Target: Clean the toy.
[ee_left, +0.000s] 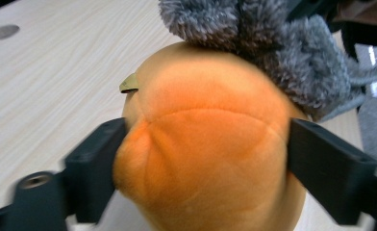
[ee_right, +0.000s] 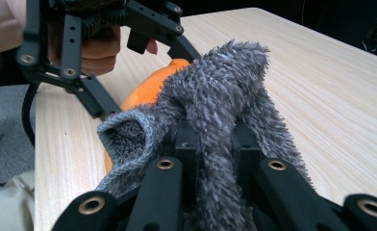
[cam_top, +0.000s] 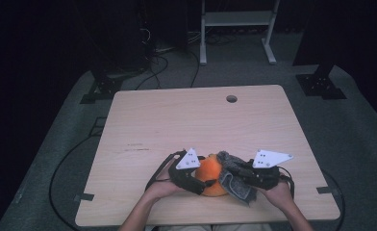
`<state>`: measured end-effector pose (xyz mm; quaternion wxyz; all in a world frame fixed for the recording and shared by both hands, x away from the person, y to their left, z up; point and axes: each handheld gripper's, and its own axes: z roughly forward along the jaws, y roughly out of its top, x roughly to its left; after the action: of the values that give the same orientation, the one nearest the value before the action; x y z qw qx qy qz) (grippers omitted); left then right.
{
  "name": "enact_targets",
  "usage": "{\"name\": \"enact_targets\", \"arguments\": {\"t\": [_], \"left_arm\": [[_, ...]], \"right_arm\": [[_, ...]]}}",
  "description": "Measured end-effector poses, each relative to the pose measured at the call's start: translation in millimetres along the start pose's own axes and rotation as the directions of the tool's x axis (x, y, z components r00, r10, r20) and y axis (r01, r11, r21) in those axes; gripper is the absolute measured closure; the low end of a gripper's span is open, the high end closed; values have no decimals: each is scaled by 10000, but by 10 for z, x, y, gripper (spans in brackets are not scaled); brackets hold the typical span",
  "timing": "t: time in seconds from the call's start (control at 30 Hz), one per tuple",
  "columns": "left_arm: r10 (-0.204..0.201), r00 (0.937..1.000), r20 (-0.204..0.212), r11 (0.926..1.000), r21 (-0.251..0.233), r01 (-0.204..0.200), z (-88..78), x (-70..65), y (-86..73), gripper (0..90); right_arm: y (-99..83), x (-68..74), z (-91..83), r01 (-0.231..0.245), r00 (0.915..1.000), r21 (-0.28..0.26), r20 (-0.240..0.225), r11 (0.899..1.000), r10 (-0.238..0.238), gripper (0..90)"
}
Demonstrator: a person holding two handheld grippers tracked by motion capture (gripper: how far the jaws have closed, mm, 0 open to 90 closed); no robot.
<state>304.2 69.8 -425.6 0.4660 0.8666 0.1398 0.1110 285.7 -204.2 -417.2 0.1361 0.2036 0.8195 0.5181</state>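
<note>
The orange plush toy point(cam_top: 210, 177) lies at the near edge of the counter point(cam_top: 177, 120). The left hand-held gripper point(cam_top: 192, 182) clamps it from both sides; the right hand-held gripper point(cam_top: 239, 174) pinches the grey fuzzy cloth point(cam_top: 234, 185) draped over it.

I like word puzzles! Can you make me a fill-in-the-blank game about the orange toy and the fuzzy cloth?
1. The left gripper squeezes a plush toy whose colour is ____.
2. The right gripper is shut on a fuzzy cloth whose colour is ____.
3. The cloth lies draped over the ____ of the toy.
4. The wooden table has a round ____ near its far edge.

Missing words: orange; grey; top; hole
</note>
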Motion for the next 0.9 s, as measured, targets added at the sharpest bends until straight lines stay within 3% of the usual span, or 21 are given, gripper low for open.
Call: {"name": "enact_targets", "arguments": {"t": [0.07, 0.13, 0.27, 0.4, 0.47, 0.6, 0.7, 0.8, 0.9], "left_arm": [[192, 9998, -67, 9998, 105, -192, -3, 2, -39, 238], [172, 9998, -44, 9995, 260, -170, -15, 26, -78, 251], [202, 9998, 51, 9993, 309, -203, -43, 43, -115, 256], [358, 9992, 171, 9991, 234, -362, -47, 44, -134, 256], [357, 9992, 201, 9990, 270, -363, -53, 52, -142, 256], [464, 9988, 145, 9986, 262, -468, -49, 30, -140, 256], [533, 9984, 205, 9981, 290, -539, -57, 22, -144, 256], [790, 9965, 284, 9965, 237, -797, -54, -3, -141, 256], [1012, 9942, 376, 9946, 193, -1020, -51, -29, -137, 255]], "right_arm": [[-45, -60, 0, -210, 9997, -53, -95, 9998, 210, 771], [-125, -160, -3, -755, 9970, -35, -178, 9971, 755, 772], [-271, -306, -21, -1646, 9863, 189, -86, 9862, 1648, 772], [-190, -245, -40, -1420, 9898, -102, -157, 9898, 1418, 771], [-193, -227, -8, -1339, 9909, 26, -152, 9910, 1340, 772], [-335, -342, 4, -2112, 9772, 367, -124, 9768, 2117, 771], [-364, -369, -29, -2125, 9772, 680, 164, 9748, 2119, 772], [-294, -351, -59, -2129, 9771, 152, 89, 9769, 2128, 771], [-189, -321, -38, -2091, 9776, -387, -348, 9771, 2078, 772]]}}
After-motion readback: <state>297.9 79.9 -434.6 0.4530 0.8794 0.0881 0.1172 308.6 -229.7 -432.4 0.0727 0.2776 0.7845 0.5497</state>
